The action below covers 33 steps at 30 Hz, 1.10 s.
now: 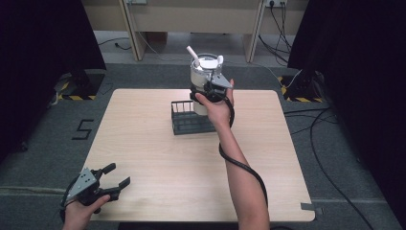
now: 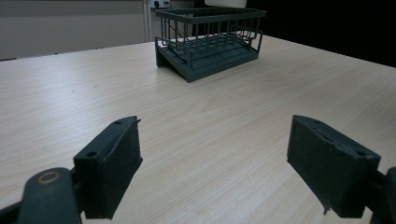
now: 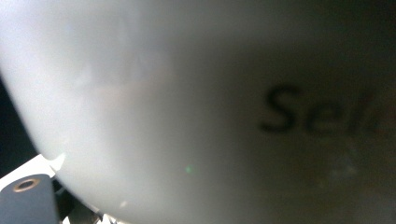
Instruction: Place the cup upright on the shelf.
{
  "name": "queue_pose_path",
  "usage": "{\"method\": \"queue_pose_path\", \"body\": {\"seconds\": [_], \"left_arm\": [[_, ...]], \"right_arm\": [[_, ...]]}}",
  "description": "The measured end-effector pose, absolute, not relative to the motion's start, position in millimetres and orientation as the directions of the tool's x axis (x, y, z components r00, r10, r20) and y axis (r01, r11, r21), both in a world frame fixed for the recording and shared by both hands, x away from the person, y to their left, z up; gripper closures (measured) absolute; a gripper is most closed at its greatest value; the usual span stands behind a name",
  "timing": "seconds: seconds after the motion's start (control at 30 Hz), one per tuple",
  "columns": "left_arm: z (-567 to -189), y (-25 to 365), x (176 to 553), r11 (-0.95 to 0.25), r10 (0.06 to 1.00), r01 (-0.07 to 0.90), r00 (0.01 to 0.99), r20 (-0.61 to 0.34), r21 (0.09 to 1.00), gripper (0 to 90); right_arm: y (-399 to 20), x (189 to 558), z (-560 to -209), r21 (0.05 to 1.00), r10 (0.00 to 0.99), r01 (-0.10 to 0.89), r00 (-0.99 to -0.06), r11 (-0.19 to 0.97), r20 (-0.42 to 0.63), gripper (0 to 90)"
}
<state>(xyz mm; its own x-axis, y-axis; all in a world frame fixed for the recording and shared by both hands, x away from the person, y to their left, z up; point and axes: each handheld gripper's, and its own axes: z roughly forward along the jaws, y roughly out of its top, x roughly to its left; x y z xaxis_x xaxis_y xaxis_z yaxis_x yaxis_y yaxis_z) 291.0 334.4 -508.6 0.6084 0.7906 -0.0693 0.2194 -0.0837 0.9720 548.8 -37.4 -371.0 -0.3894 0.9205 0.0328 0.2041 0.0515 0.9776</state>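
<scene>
Right tongs point(image 1: 210, 88): gripping a white cup point(image 1: 203, 72), upright, raised just above the rack point(image 1: 184, 125).
Rack: far centre of tabletop point(image 1: 143, 158), directly beneath cup.
Left tongs point(image 1: 107, 179): open, idle, near corner.

My right hand-held gripper point(image 1: 214, 85) holds the cup point(image 1: 205, 72) above the rack point(image 1: 187, 122), at the far side of the table point(image 1: 158, 158). My left hand-held gripper point(image 1: 113, 179) rests at the near left corner, well apart from them.
</scene>
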Motion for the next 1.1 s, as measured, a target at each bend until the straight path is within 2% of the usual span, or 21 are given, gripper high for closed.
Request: {"method": "queue_pose_path", "body": {"seconds": [1.1], "left_arm": [[-508, 335, 291, -0.085, 0.788, 0.215, 0.612, -0.067, 0.973, 16.6]], "right_arm": [[-29, 564, -413, 0.962, 0.933, 0.268, -0.356, 0.050, 0.051, 10.4]]}}
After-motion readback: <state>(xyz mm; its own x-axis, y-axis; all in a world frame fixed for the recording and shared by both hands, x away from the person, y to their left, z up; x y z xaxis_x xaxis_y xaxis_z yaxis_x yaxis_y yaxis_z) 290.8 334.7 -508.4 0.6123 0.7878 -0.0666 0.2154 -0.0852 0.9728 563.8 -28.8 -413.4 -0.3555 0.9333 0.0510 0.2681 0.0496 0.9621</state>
